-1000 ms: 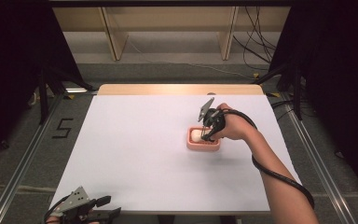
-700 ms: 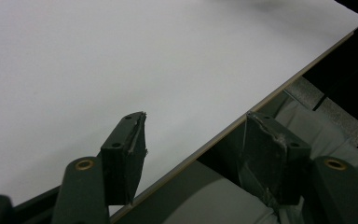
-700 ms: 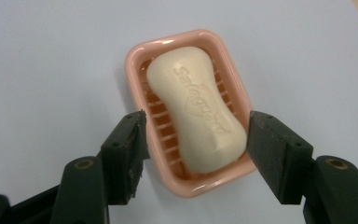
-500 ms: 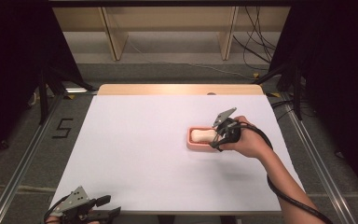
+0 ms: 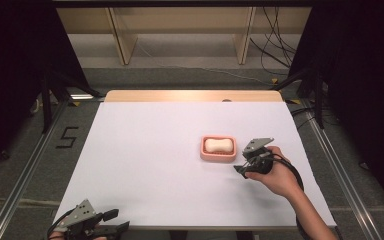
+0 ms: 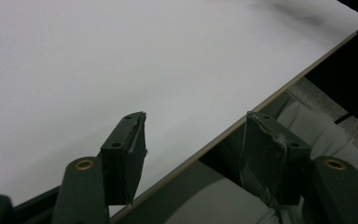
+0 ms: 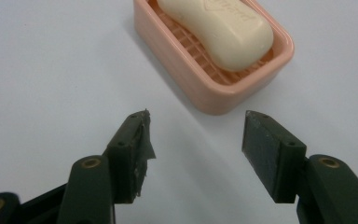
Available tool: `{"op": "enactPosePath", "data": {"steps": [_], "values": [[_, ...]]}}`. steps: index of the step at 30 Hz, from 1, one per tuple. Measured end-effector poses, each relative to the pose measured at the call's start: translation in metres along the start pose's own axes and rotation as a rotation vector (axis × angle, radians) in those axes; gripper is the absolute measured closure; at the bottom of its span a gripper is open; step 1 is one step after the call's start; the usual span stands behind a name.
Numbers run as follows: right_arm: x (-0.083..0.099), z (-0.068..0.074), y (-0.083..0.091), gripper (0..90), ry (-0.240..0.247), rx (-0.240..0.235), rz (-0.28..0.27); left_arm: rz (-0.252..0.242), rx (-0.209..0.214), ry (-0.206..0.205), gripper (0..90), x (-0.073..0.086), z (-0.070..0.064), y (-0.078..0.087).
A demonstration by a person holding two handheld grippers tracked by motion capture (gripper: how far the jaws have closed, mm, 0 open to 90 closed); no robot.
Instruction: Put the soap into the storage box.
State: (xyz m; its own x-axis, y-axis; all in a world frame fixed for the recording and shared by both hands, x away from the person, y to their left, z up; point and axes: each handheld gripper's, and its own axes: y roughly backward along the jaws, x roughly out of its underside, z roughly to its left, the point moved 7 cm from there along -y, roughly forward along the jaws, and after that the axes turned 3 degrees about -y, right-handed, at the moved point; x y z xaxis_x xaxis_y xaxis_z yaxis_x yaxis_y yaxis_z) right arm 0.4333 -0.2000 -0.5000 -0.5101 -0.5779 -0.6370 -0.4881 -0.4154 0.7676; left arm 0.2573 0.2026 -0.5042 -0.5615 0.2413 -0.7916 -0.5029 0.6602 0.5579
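High view: the right gripper (image 5: 247,162) has been drawn back from over the pink soap dish (image 5: 218,148) to a spot on the white table (image 5: 145,165) just beside the dish's near right corner, so the placing is judged finished; the soap bar (image 5: 218,145) is seen lying in the dish. The left gripper (image 5: 96,225) is kept at the table's near edge. Left gripper view: its jaws are spread wide, with nothing held. Right gripper view: wide-open, empty jaws are seen just short of the dish (image 7: 205,88), the bar (image 7: 219,28) resting beyond them.
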Motion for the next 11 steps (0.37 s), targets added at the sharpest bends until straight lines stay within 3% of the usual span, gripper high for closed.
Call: {"op": "enactPosePath", "data": {"steps": [1,3,7,8,11], "values": [[0.004,0.001,0.001,42.7,-0.012,0.0,0.003,0.005,-0.008,-0.019,38.7,0.0,0.001,0.001],[0.008,0.0,0.001,43.4,-0.035,0.016,-0.044,0.0,-0.001,0.001,38.8,0.0,0.0,0.0],[0.015,-0.002,0.001,43.8,-0.059,0.025,-0.053,-0.002,-0.007,-0.014,38.8,-0.001,0.001,0.0],[0.018,-0.003,0.0,44.0,-0.097,0.039,-0.085,-0.003,-0.007,-0.014,38.8,-0.001,0.001,0.001],[0.024,-0.003,-0.001,44.8,-0.123,0.046,-0.086,-0.005,-0.009,-0.015,38.8,-0.001,0.001,0.0]]}}
